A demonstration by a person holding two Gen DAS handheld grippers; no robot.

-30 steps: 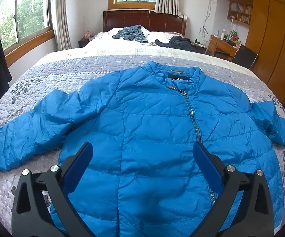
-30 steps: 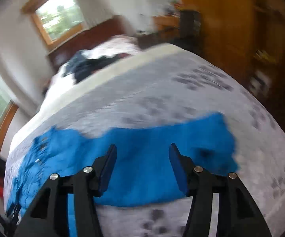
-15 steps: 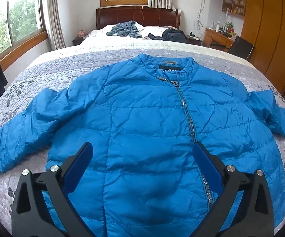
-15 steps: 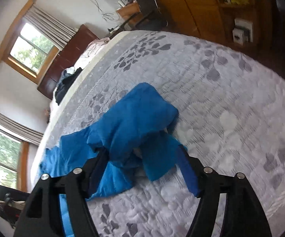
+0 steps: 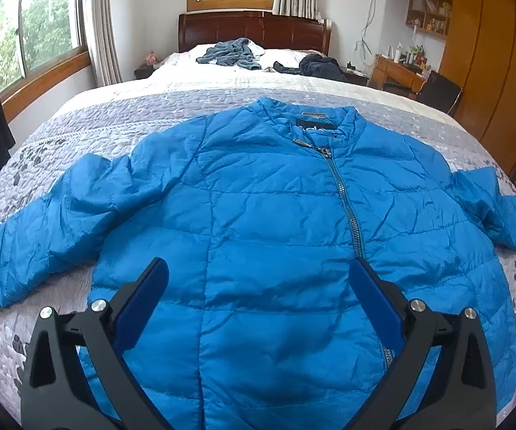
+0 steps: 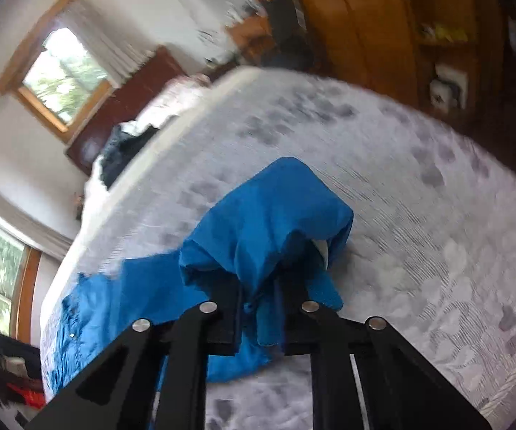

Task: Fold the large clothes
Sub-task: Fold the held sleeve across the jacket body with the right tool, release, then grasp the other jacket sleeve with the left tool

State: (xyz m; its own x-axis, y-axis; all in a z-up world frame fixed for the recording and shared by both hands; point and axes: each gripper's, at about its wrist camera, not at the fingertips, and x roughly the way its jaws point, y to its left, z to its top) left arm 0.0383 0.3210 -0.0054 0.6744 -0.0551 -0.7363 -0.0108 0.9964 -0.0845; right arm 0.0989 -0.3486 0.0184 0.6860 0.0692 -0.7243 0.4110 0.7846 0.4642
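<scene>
A blue puffer jacket (image 5: pixel 265 222) lies front up on the grey quilted bed (image 5: pixel 121 114), zipped, collar away from me, both sleeves spread out. My left gripper (image 5: pixel 258 283) hovers open above the jacket's lower front, touching nothing. In the right wrist view, my right gripper (image 6: pixel 261 294) is shut on the jacket's right sleeve (image 6: pixel 275 215), whose cuff end is bunched and lifted off the quilt. The same sleeve (image 5: pixel 497 211) shows at the right edge of the left wrist view.
Dark clothes (image 5: pixel 236 53) lie in heaps near the wooden headboard (image 5: pixel 254 28). A desk and black chair (image 5: pixel 437 89) stand right of the bed, beside wooden wardrobes (image 5: pixel 490 53). Windows line the left wall. Bare quilt surrounds the jacket.
My right gripper has closed on the right sleeve's cuff end and raised it. The left gripper drew back slightly and stayed open.
</scene>
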